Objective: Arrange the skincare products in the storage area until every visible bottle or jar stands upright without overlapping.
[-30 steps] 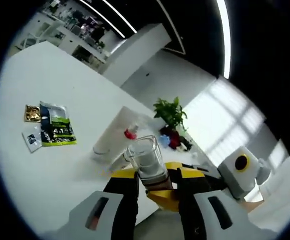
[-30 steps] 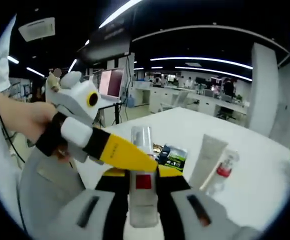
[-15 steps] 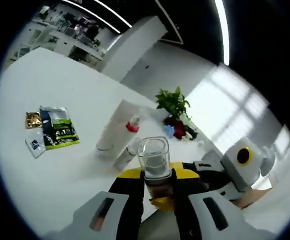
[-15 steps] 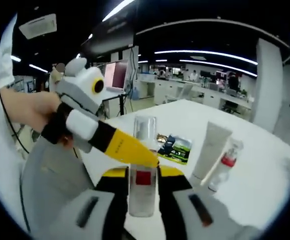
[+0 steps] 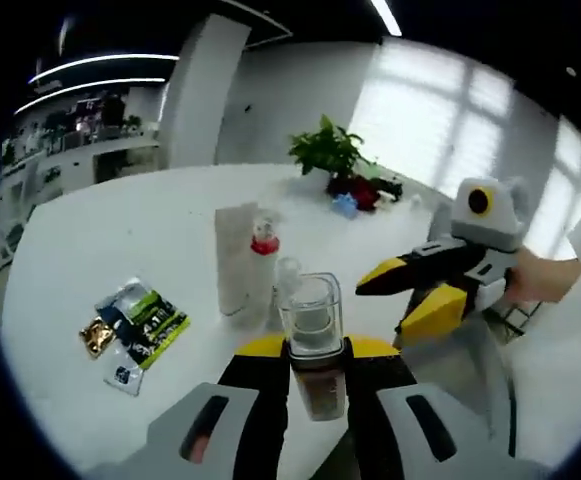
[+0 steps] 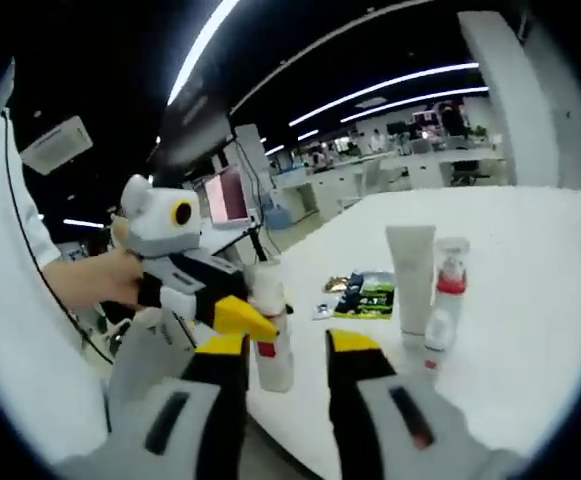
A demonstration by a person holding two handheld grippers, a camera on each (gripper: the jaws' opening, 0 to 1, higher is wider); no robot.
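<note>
My left gripper [image 5: 315, 352] is shut on a pump bottle [image 5: 313, 330] with a clear cap and a red label, held upright near the table's front edge. In the right gripper view the same bottle [image 6: 270, 345] sits in the left gripper [image 6: 253, 318], just left of my open right gripper [image 6: 288, 345], which holds nothing. The right gripper [image 5: 412, 292] also shows in the left gripper view, jaws apart, a little right of the bottle. A white tube [image 5: 234, 258] stands on its cap, with a red-collared spray bottle [image 5: 263, 250] and a small clear bottle [image 5: 288, 278] beside it.
Several sachets [image 5: 135, 322] lie flat on the white table [image 5: 100, 240] to the left of the tube. A potted plant [image 5: 328, 152] and small items stand at the far edge. A person's hand [image 6: 90, 278] holds the left gripper off the table's near edge.
My right gripper has let go of the pump bottle, opened and drawn back to the side. The left gripper keeps the bottle. Both cameras have swung, so the views shifted.
</note>
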